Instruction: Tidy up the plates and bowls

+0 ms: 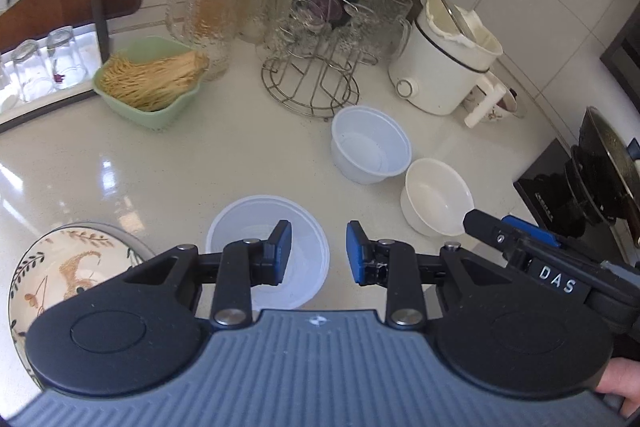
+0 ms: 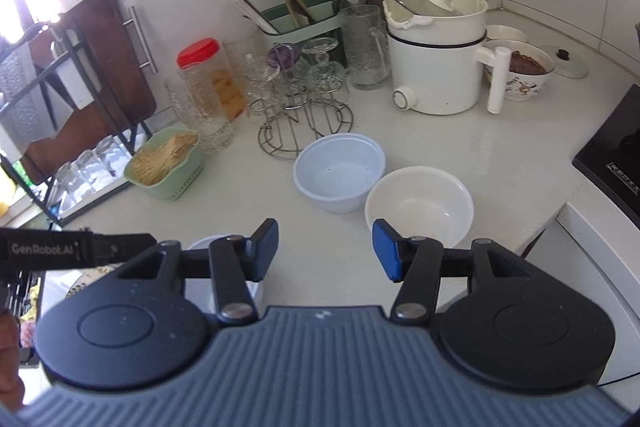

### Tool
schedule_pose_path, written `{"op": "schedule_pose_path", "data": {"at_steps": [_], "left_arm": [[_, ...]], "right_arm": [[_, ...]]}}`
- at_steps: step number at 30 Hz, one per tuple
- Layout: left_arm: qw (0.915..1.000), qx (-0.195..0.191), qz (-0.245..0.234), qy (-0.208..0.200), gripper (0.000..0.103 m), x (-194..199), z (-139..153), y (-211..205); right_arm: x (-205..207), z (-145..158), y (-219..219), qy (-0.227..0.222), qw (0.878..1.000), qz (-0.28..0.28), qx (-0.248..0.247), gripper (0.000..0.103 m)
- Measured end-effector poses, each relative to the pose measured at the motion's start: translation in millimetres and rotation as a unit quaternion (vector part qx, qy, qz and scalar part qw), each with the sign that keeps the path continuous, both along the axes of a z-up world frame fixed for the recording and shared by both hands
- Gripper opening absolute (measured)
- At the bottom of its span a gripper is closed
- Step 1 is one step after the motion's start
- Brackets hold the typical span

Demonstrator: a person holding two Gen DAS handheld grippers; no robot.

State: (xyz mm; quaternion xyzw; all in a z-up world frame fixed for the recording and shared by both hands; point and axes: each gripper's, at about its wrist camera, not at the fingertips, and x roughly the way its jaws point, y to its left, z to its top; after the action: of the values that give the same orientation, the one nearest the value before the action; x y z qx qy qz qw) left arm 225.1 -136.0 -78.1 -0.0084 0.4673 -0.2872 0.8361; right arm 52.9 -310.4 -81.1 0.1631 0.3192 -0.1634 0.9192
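Observation:
A clear plastic bowl sits on the white counter right under my open left gripper, whose left finger hangs over its inside. A bluish-white plastic bowl stands further back. A white ceramic bowl sits to its right. A patterned plate lies at the front left. My right gripper is open and empty, just in front of the white ceramic bowl; its tip shows in the left wrist view.
A green basket of noodles, a red-lidded jar, a wire rack of glasses and a white electric pot line the back. A black cooktop with a pan is at the right. The counter edge drops off at the right.

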Motion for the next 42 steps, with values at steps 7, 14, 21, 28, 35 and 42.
{"op": "schedule_pose_path", "data": {"at_steps": [7, 14, 21, 28, 35, 42], "left_arm": [[0.9998, 0.006, -0.016, -0.001, 0.04, 22.7, -11.3, -27.5], [0.9996, 0.008, -0.026, 0.004, 0.048, 41.6, -28.7, -55.9], [0.9993, 0.009, -0.022, 0.028, 0.048, 60.1, -48.1, -75.6], [0.9994, 0.007, -0.01, 0.032, 0.048, 83.5, -53.9, -94.2], [0.9986, 0.015, -0.002, 0.051, 0.048, 111.9, -67.8, -119.8], [0.9966, 0.031, -0.002, 0.077, 0.048, 137.5, -86.8, -139.4]], "right_arm": [[5.0, -2.2, -17.3, -0.005, 1.0, -0.019, -0.004, 0.055], [15.9, -12.6, -41.2, 0.017, 1.0, -0.013, -0.015, 0.055], [38.3, -24.2, -64.7, 0.031, 1.0, 0.0, -0.008, 0.055], [67.1, -36.4, -87.9, 0.039, 0.999, 0.018, 0.004, 0.055], [104.2, -50.2, -109.4, 0.036, 0.998, 0.037, 0.018, 0.055], [140.3, -69.4, -121.7, 0.055, 0.997, 0.056, 0.023, 0.052]]}}
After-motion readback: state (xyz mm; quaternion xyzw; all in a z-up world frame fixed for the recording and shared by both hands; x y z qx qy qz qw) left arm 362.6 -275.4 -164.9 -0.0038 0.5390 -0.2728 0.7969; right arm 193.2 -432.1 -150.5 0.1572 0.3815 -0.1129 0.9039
